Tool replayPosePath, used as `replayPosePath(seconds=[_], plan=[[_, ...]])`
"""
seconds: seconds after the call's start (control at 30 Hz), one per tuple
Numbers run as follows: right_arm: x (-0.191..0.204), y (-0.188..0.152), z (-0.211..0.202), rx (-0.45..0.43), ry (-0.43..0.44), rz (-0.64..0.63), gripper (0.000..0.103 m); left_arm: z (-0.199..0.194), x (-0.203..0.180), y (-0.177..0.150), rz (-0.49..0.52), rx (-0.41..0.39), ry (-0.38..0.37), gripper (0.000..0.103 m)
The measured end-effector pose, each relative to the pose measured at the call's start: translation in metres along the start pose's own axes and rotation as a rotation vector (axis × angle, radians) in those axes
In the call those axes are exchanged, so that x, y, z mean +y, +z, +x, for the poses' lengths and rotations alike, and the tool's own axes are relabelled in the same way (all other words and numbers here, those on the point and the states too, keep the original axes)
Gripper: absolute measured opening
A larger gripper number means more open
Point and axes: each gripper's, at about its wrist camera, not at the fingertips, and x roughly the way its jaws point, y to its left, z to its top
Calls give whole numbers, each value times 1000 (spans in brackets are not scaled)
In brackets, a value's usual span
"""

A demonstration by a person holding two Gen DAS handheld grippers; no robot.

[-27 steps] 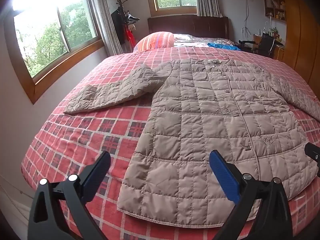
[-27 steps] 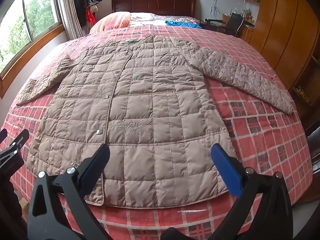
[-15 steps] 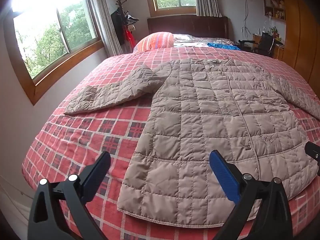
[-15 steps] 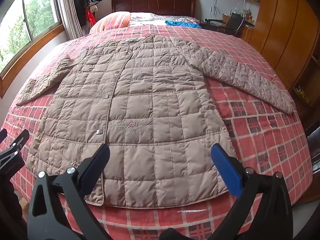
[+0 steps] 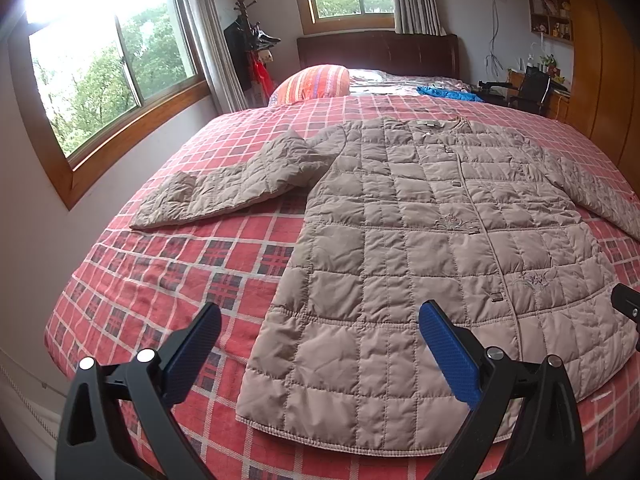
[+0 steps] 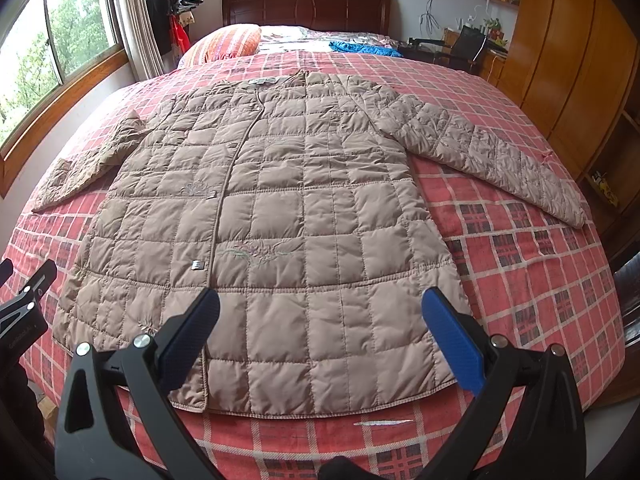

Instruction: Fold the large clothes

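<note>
A beige quilted coat (image 5: 420, 240) (image 6: 280, 220) lies flat and face up on the bed, buttoned, collar away from me, hem at the near edge. Its left sleeve (image 5: 232, 184) stretches toward the window side. The other sleeve (image 6: 492, 156) reaches toward the wardrobe side. My left gripper (image 5: 320, 340) hovers open above the hem's left corner, holding nothing. Over the hem's right half my right gripper (image 6: 320, 324) is open and also holds nothing. Each gripper shows at the edge of the other's view.
The bed carries a red plaid cover (image 5: 172, 264). A striped pillow (image 5: 316, 82) and a blue cloth (image 6: 364, 48) lie near the dark headboard (image 6: 304, 8). Windows (image 5: 104, 76) line the left wall, a wooden wardrobe (image 6: 568, 48) the right. A coat rack (image 5: 250, 48) stands in the corner.
</note>
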Motion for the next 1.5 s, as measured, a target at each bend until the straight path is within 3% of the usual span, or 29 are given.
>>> replayPosePath(seconds=[1.5], plan=[[-3,3,-4,-6,-2,1,100,0,2,0,-1,-1,5,99]])
